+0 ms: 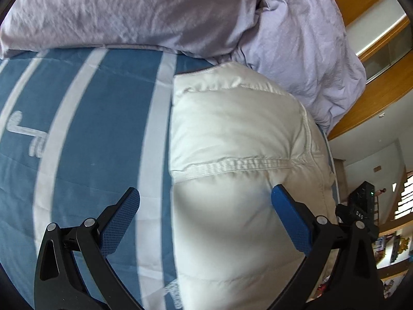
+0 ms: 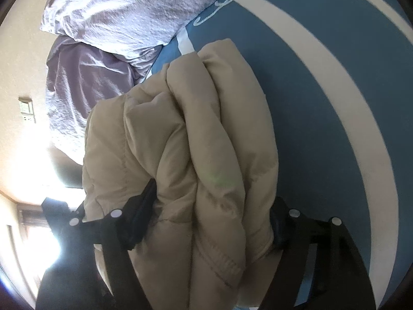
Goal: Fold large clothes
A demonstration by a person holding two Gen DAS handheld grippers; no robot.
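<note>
Left wrist view. The left gripper (image 1: 205, 206) is spread wide, its blue pads (image 1: 120, 222) apart. One pad hangs over the blanket (image 1: 85, 129), the other over the jacket (image 1: 232, 134); neither is seen to pinch cloth. The jacket, white and quilted, lies on the blue blanket with white stripes, toward the bed's edge, with a stitched seam (image 1: 237, 164) running across it. Beyond the jacket a lilac duvet (image 1: 296, 51) is heaped, touching its far end, and a lilac pillow (image 1: 116, 13) lies along the top of the blanket. To the side, past the bed, a wooden rail (image 1: 382, 98) and a black device (image 1: 364, 196) with a green light are in view. Nothing stands between the pads and the jacket.

Right wrist view. The right gripper (image 2: 211, 219) has the bunched jacket (image 2: 180, 142) between its fingers (image 2: 139, 222). The cloth bulges between and over both fingers and fills the gap; whether the pads press it or only flank it cannot be told, as they are buried in folds and shadow. The jacket is gathered into thick lengthwise folds, lying over the bed's edge with the blanket (image 2: 322, 90) beside it. The duvet (image 2: 85, 82) is piled just beyond the jacket's far end, the pillow (image 2: 129, 7) above it. A wall (image 2: 20, 64) with a switch plate (image 2: 25, 108) stands beyond the bed; strong glare washes out the lower corner on that side.
</note>
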